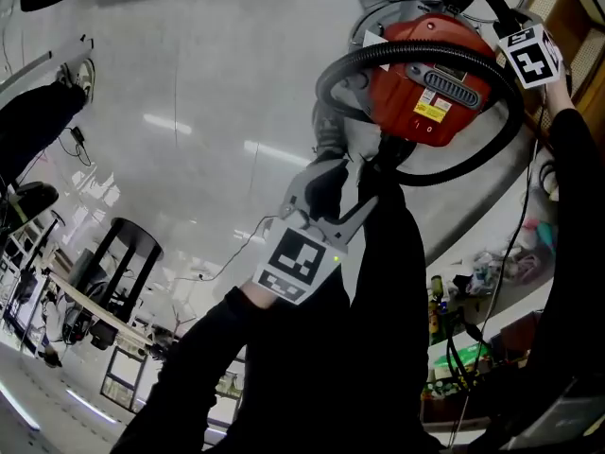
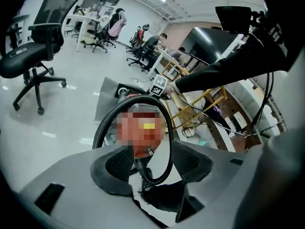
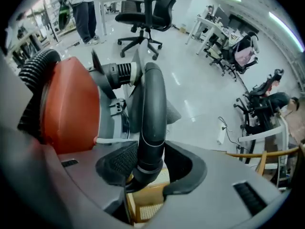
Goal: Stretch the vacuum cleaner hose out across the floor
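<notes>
Black ribbed hose point(image 3: 151, 113) (smooth, rigid end) sits gripped by right tool point(image 3: 151, 162).

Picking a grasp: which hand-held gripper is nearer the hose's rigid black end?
Right. The right hand-held gripper has the rigid black end between its jaws; the left hand-held gripper sits open, short of the vacuum cleaner.
</notes>
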{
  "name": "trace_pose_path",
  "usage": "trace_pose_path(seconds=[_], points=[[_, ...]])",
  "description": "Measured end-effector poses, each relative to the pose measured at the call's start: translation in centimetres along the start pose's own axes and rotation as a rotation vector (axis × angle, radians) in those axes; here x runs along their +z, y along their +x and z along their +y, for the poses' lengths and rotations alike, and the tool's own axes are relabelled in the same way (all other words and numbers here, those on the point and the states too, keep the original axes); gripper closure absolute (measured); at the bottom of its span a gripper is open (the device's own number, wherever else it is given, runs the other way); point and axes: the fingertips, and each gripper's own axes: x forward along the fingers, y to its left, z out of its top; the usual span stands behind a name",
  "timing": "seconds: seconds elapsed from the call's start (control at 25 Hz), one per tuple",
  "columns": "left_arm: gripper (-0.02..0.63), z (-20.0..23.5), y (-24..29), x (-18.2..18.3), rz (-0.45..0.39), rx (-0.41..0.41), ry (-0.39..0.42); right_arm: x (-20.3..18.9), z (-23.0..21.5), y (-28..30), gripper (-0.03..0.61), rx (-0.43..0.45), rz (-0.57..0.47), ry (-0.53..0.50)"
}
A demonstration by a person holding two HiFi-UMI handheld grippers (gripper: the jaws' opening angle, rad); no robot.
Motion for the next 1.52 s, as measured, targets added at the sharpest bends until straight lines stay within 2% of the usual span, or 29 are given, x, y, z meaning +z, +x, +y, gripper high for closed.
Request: trace_pose_path(seconds=[0.12, 0.2, 0.44, 0.56, 0.68, 0.76, 0.88, 1.0, 1.08, 1.2, 1.28, 1.32, 1.36, 1.44, 1.48, 1.52], points=[[0.360, -0.3, -0.4, -0.3, 0.005, 0.000, 0.014, -1.1, 0.1, -1.3, 0.410, 0.025, 0.072, 0.042], [0.360, -0.1, -0.5, 0.7, -0.001, 0.003, 0.050, -2.1, 0.3, -3.2, 0.414, 0.015, 0.063, 0.106], [0.360, 1.0, 0.5, 6.6, -0.039, 0.018, 0.248, -8.0, 4.3, -12.1, 0.417, -0.135, -0.027, 0.237], [0.360, 0.9, 0.7, 8.1, -0.030, 0.009, 0.298, -12.0, 7.6, -16.9, 0.417, -0.222, -0.050, 0.316], [0.360, -1.0, 0.9, 7.8, 0.004, -0.018, 0.344, -16.1, 11.6, -21.6, 0.417, -0.290, -0.047, 0.376], [0.360, -2.9, 1.0, 6.7, 0.045, -0.046, 0.414, -18.9, 15.0, -24.4, 0.417, -0.328, -0.036, 0.443], [0.360, -6.2, 1.0, 5.3, 0.093, -0.106, 0.526, -22.4, 20.2, -28.8, 0.419, -0.377, -0.025, 0.581], [0.360, -10.2, 0.4, 5.2, 0.105, -0.202, 0.560, -24.3, 24.6, -33.5, 0.419, -0.421, -0.017, 0.740], [0.360, -14.2, -0.5, 5.7, 0.090, -0.312, 0.543, -24.2, 27.4, -36.5, 0.419, -0.436, -0.020, 0.824], [0.359, -22.4, -2.2, 5.9, 0.087, -0.516, 0.456, -22.2, 31.2, -41.2, 0.419, -0.436, -0.018, 0.876], [0.301, -27.5, -2.2, 5.2, 0.105, -0.617, 0.379, -20.1, 33.0, -43.6, 0.419, -0.431, -0.026, 0.878], [0.262, -29.4, -1.6, 4.5, 0.122, -0.656, 0.314, -19.0, 33.7, -44.3, 0.419, -0.422, -0.037, 0.873], [0.233, -31.1, -0.6, 3.7, 0.141, -0.700, 0.216, -17.9, 34.4, -44.7, 0.420, -0.406, -0.050, 0.863], [0.201, -34.2, 0.9, 2.6, 0.161, -0.837, -0.037, -16.2, 35.9, -44.6, 0.420, -0.360, -0.082, 0.846], [0.201, -35.6, 1.1, 2.3, 0.160, -0.909, -0.127, -15.8, 36.7, -44.2, 0.422, -0.331, -0.101, 0.852], [0.202, -36.6, 1.2, 1.7, 0.158, -0.951, -0.148, -15.8, 37.4, -43.7, 0.422, -0.297, -0.121, 0.874]])
